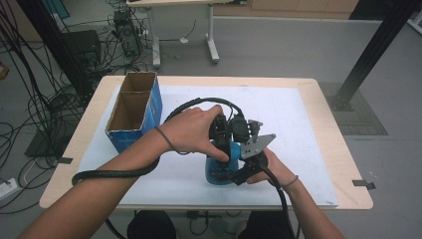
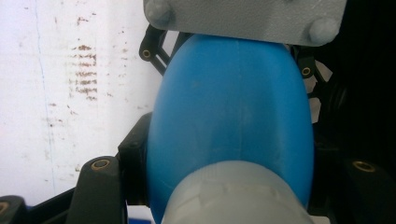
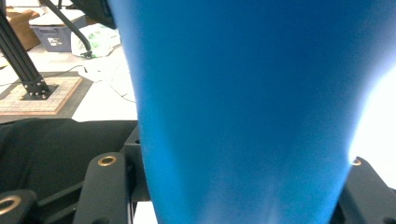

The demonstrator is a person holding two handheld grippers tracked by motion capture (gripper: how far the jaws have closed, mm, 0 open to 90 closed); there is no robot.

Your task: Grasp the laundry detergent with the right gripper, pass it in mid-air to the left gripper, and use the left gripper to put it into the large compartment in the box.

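Left gripper (image 1: 222, 133): jaws clamped on the blue bottle (image 1: 220, 167), seen in the left gripper view with the bottle's body (image 2: 229, 121) wedged between them and a pale grey cap or neck (image 2: 233, 198) nearest the camera. Right gripper (image 1: 249, 164): likewise clenched on the same bottle, whose blue wall (image 3: 243, 116) sits tight between its jaws in the right gripper view.

Bottle stands near the front middle of the white mat (image 1: 298, 119) on the tabletop (image 1: 338, 159), held from above-left and from the right. The open blue cardboard box (image 1: 134, 107) stands well apart at the rear left, both compartments looking empty.

Progress, as judged: grasp secured by both grippers; any opening, lifting or placing into the box is not yet done.

Pose: left hand (image 1: 191, 130) reaches across, palm down over its gripper; right hand (image 1: 271, 169) lies low, just beside the bottle, forearm coming in from the bottom edge.
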